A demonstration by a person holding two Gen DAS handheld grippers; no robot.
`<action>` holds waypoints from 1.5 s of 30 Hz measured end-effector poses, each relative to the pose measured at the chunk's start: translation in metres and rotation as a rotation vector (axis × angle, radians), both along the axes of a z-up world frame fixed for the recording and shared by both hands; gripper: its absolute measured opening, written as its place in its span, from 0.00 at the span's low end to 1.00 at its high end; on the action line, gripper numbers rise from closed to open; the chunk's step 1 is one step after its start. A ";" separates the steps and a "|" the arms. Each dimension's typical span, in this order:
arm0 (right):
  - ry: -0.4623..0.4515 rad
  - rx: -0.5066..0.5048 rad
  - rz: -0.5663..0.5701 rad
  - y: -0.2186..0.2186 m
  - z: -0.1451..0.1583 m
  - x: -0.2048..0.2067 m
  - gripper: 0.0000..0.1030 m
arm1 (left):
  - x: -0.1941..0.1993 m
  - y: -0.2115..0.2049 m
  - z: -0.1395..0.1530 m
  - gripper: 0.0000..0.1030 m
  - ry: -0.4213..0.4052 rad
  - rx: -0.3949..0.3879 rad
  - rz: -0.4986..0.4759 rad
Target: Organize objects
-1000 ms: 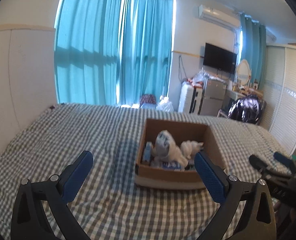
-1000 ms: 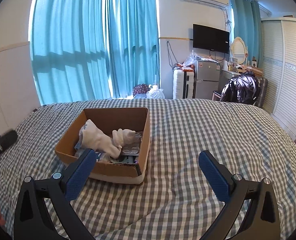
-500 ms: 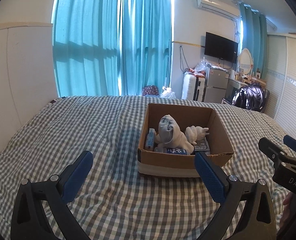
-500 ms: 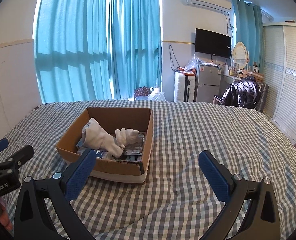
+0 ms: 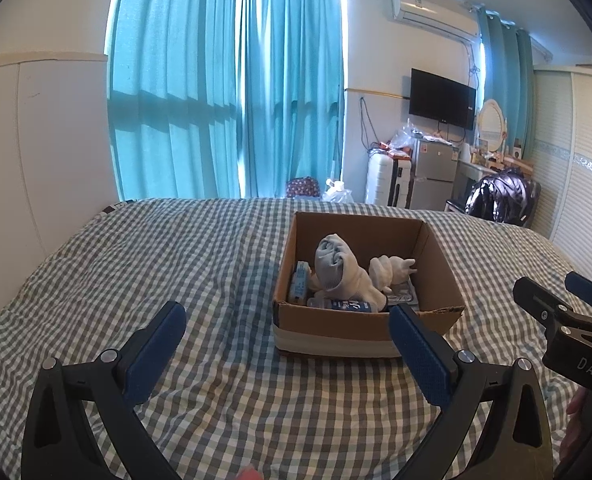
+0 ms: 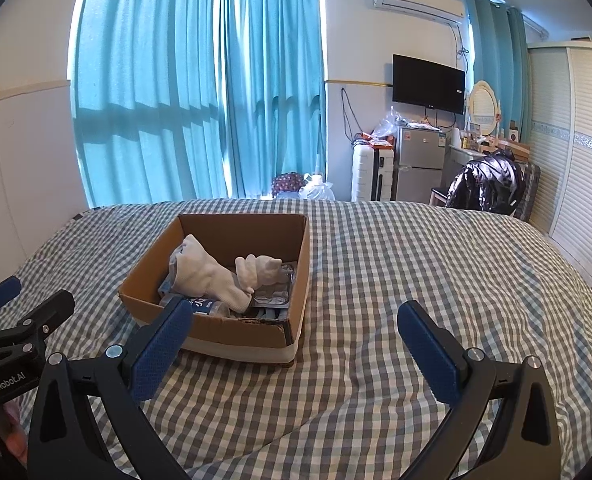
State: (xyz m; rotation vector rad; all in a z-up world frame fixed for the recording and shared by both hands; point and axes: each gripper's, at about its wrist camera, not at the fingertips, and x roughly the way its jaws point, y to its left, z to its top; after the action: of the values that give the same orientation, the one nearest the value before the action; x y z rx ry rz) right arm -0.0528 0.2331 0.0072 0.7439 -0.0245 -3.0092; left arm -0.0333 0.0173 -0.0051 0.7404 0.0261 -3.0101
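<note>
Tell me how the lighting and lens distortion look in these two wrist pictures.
Left wrist view: daylight glows through the teal curtains, the cardboard box is sharp, fisheye bends the walls, dark corners. Right wrist view: same backlight, window-bar shadows on the curtains, the wardrobe bows at the edge.

I see a bed (image 5: 176,280) covered in a grey-and-white checked sheet (image 6: 416,272), rumpled into soft folds near my cameras; it fills the lower half of both views; only 1 thing rests directly on it, an open cardboard box (image 5: 360,320) (image 6: 232,330), sitting flat with a pale band of tape round its base; from my left camera the box sits right of centre, from my right camera left of centre; the rest of the sheet around it lies bare as far as I can see; the far edge of the bed meets the curtained window side
</note>
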 end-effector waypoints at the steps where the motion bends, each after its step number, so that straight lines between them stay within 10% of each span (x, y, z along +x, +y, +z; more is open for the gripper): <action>1: 0.000 0.001 0.001 0.000 0.000 0.000 1.00 | 0.000 0.000 -0.001 1.00 -0.001 0.001 0.000; 45: -0.019 0.020 0.016 -0.009 -0.007 -0.001 1.00 | -0.002 -0.001 -0.005 1.00 -0.017 -0.011 -0.012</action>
State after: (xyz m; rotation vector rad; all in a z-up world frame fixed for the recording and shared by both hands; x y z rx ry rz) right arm -0.0538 0.2243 -0.0001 0.7709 0.0105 -2.9914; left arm -0.0358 0.0167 -0.0101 0.7679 0.0047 -3.0124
